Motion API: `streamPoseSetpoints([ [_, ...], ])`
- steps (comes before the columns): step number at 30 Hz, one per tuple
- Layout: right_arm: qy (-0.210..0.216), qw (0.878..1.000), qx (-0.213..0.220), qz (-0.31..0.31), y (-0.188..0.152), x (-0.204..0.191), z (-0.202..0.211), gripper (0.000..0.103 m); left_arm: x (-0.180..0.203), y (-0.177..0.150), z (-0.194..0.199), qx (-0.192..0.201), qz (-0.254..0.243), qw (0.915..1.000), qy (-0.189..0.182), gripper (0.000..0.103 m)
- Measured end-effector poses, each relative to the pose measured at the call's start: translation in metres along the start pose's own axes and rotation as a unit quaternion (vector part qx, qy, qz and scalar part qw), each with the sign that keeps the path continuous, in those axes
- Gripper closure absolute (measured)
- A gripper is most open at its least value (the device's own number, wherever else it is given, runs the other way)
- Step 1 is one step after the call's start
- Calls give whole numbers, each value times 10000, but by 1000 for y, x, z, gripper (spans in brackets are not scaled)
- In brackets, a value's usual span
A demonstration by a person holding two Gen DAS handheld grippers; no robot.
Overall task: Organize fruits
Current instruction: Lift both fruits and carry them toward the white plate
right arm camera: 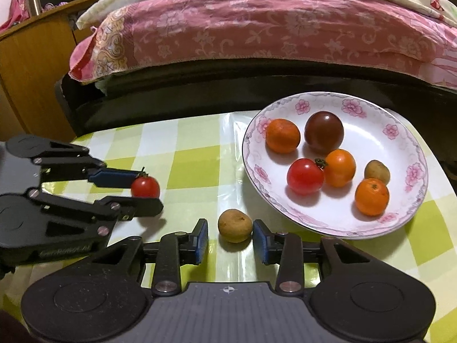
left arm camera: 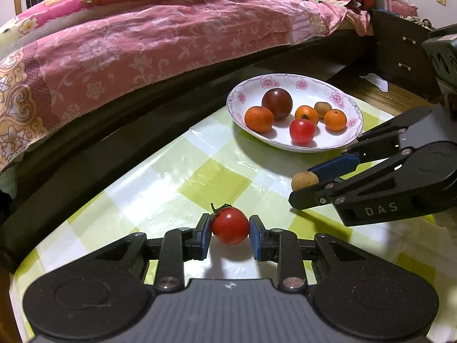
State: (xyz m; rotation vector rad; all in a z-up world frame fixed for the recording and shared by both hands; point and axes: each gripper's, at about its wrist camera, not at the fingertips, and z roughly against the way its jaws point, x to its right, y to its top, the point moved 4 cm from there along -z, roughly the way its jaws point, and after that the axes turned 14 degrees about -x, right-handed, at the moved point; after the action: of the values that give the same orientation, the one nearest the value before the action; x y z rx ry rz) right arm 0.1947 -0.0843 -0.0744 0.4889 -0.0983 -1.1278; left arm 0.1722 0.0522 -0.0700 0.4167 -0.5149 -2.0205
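Between the blue pads of the left gripper (left arm camera: 230,235) sits a small red cherry tomato (left arm camera: 230,225) with its green stem turned toward the left pad; both pads press against its sides, so the jaws are closed on it, and it rests low over the green-and-white checked tablecloth (left arm camera: 177,177). From the right wrist view the same tomato shows pinched at the tips of that gripper, well to the left of the right gripper's jaws. The right gripper (right arm camera: 230,238) has its jaws partly open around a small brown longan-like fruit (right arm camera: 235,225) that lies on the cloth; the right pad is touching or just beside the fruit, while a clear gap shows between the fruit and the left pad, so it is not yet clamped. Ahead of the right jaws and off to their right stands a white plate with pink flowers on its rim (right arm camera: 400,131). In it lie a red tomato (right arm camera: 305,176) nearest the jaws, touching an orange fruit (right arm camera: 340,167), another orange (right arm camera: 372,196) to the right, a small brown fruit (right arm camera: 377,172) just behind that, a third orange (right arm camera: 282,135) at the far left, and a dark purple-brown tomato (right arm camera: 324,132) at the back. Beyond the table edge hangs a pink floral bedcover (right arm camera: 257,25).
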Motion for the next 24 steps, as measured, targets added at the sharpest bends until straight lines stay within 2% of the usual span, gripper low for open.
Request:
streamPoseSetpoints([
  [3, -110, 9999, -28, 53, 0, -2, -2, 71, 0, -1, -2, -50, 50, 10000, 23, 67],
  [7, -215, 9997, -47, 51, 0, -1, -2, 79, 3, -4, -5, -104, 73, 9998, 125, 67],
  [11, -211, 9998, -66, 4, 0, 0, 0, 80, 6, -2, -5, -141, 174, 9996, 162, 67],
  [17, -138, 9999, 27, 14, -8, 5, 22, 80, 19, -1, 3, -138, 230, 9994, 213, 67],
  [24, -184, 9997, 135, -8, -20, 14, 52, 80, 45, 17, 20, 75, 205, 9995, 208, 67],
])
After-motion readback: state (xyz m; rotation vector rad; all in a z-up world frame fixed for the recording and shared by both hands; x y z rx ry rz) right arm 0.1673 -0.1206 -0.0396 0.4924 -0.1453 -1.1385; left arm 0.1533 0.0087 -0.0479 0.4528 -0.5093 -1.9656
